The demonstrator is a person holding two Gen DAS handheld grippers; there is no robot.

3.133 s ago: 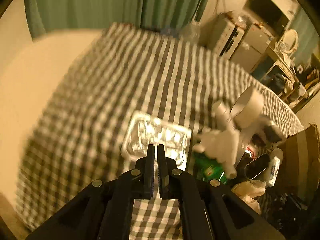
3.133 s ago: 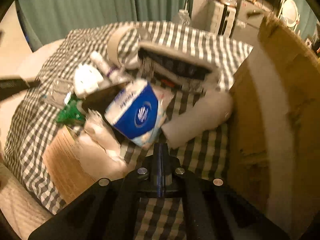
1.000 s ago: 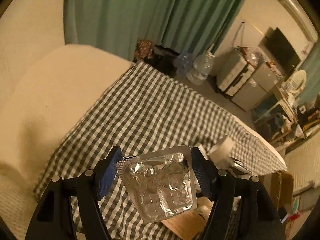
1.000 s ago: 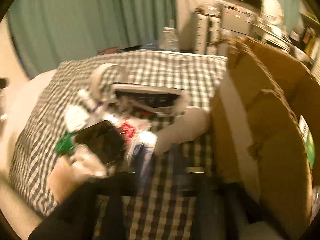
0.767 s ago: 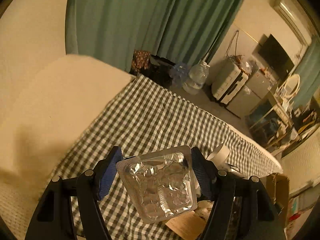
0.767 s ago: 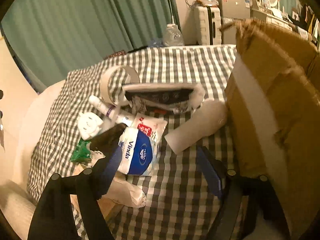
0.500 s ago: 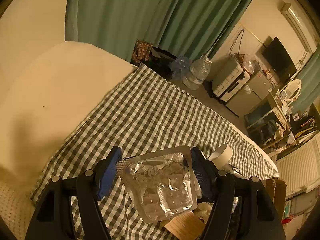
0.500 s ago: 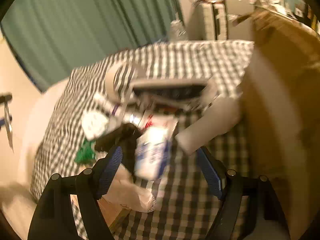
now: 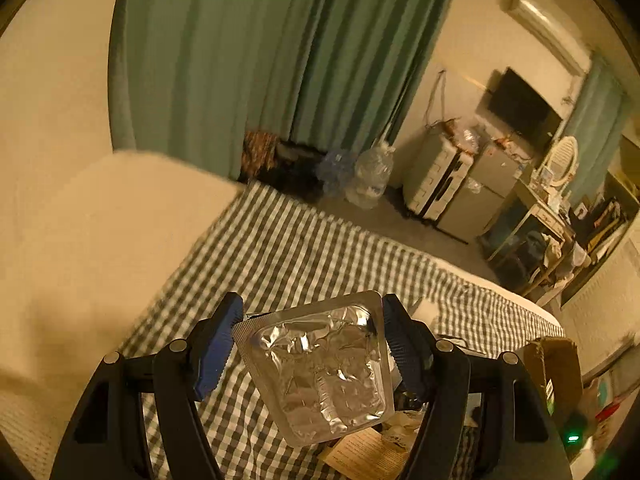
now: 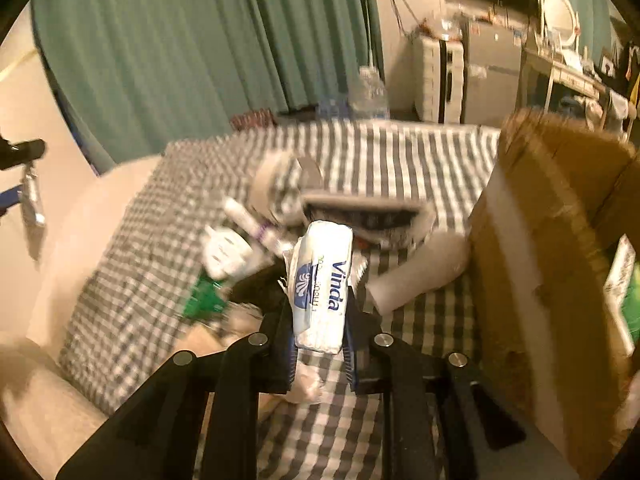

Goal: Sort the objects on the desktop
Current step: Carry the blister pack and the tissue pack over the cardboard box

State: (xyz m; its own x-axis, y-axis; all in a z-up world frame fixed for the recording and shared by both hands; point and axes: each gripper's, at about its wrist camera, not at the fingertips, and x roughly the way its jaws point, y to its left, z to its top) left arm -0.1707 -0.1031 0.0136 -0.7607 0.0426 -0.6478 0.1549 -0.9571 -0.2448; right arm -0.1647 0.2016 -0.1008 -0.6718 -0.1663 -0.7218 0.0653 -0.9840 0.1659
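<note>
My left gripper is shut on a silver foil blister pack, held flat above the checked tablecloth. In the right wrist view a white and blue Vinda tissue pack stands on end between the fingers of my right gripper. Its jaws are closing and the pads squeeze the pack's lower half. Behind it lies a heap: a tape roll, a dark pouch, a white plug, a small tube and a green wrapper.
A tall open cardboard box stands at the right of the cloth, with a white roll lying against it. A paper leaflet lies under the left gripper. A cream cushion borders the cloth on the left.
The right jaws have closed from wide apart onto the tissue pack, which now stands upright between them. The left gripper has risen a little, still holding the blister pack.
</note>
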